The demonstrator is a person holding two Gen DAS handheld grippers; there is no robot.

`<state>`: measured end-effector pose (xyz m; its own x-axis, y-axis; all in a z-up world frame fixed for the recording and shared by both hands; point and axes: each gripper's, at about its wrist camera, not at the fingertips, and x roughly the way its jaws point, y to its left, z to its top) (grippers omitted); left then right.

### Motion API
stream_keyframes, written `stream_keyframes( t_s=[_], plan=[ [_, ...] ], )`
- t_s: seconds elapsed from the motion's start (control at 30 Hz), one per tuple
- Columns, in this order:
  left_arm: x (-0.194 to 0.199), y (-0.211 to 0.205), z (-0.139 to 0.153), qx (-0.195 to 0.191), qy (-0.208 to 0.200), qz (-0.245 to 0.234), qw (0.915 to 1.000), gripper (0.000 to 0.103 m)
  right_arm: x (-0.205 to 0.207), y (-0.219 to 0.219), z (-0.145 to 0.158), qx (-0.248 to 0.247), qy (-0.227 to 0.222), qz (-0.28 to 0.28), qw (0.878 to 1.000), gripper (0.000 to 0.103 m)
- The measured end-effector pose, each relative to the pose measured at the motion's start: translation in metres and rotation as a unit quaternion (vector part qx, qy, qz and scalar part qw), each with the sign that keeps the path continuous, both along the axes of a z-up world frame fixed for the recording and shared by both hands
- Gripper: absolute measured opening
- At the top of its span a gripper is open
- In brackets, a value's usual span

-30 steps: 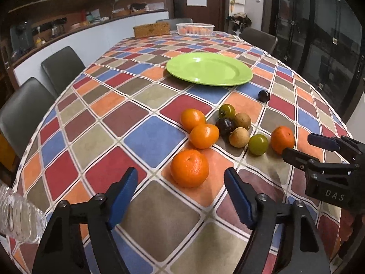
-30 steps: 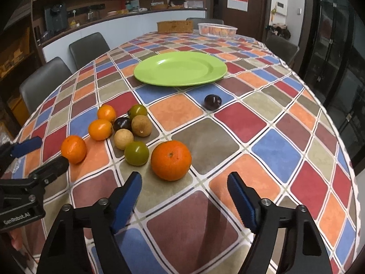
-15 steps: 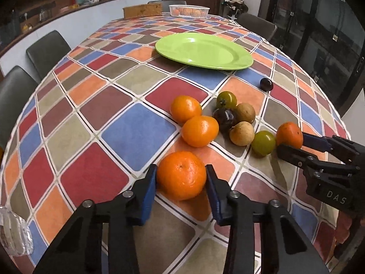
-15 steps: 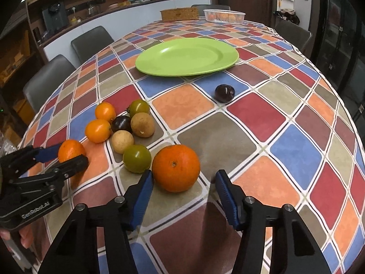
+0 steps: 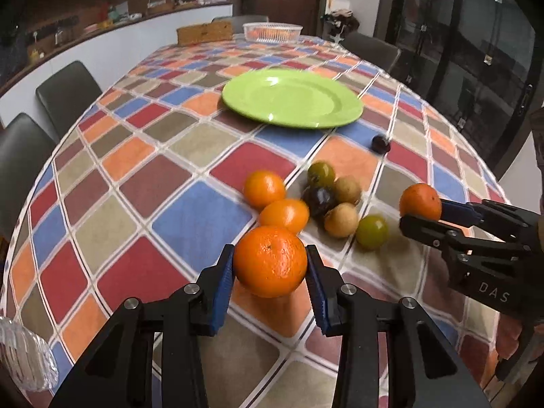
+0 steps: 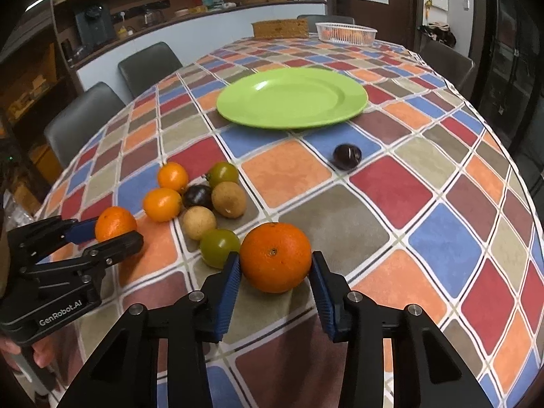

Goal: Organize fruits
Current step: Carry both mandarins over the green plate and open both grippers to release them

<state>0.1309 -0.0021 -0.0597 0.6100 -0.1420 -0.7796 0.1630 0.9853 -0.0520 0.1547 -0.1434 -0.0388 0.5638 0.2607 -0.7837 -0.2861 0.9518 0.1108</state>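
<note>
Left tool [image 5: 270, 265]: blue pads pinching a large round orange [image 5: 270, 261], one pad on each side of it. In the right wrist view this same tool [image 6: 112, 234] sits at 9 o'clock with its orange [image 6: 115, 223] between the tips.

Right tool [image 6: 276, 265]: blue pads pressed against both sides of a second large round orange [image 6: 275, 256]. In the left wrist view this tool [image 5: 423, 212] enters from 3 o'clock, its orange [image 5: 420, 201] at the tips. Cannot tell from either view whether the held oranges touch the desk.

Desk [image 6: 442, 183]: oval, covered by a multicoloured diamond-checked cloth.

Loose fruit cluster, between the two tools, pieces touching or just beside each other:
- two small tangerines [image 6: 162, 204], at 9 o'clock of the cluster
- dark purple round fruit [image 6: 198, 196], centre
- two tan-brown round fruits [image 6: 228, 199]
- two green round fruits [image 6: 219, 247], one at 12 and one at 6 o'clock of the cluster

Lone dark purple plum [image 6: 346, 156]: apart from the cluster, toward 1 o'clock, near the plate.

Round lime-green plate [image 6: 292, 98]: at 12 o'clock beyond the fruit, nothing on it.

Far end of desk: white mesh basket [image 6: 346, 33] beside a woven brown box [image 6: 279, 29].
</note>
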Motion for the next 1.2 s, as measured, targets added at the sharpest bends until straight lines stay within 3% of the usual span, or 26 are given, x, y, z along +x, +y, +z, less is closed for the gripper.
stream_keyframes(
  t_s=[0.5, 0.83, 1.2],
  plan=[
    [0.054, -0.018, 0.05, 0.008, -0.068, -0.047, 0.9966, 0.039, 0.047, -0.008, 0.041, 0.013, -0.055, 0.005, 0.998, 0.042],
    [0.12, -0.026, 0.053, -0.012, -0.057, -0.068, 0.996, 0.039, 0.106, -0.009, 0.059, 0.016, -0.062, 0.025, 0.998, 0.042],
    [0.181, -0.031, 0.024, -0.017, -0.008, -0.072, 0.9972, 0.039, 0.161, -0.011, 0.039, 0.004, -0.022, 0.035, 0.999, 0.042]
  ],
)
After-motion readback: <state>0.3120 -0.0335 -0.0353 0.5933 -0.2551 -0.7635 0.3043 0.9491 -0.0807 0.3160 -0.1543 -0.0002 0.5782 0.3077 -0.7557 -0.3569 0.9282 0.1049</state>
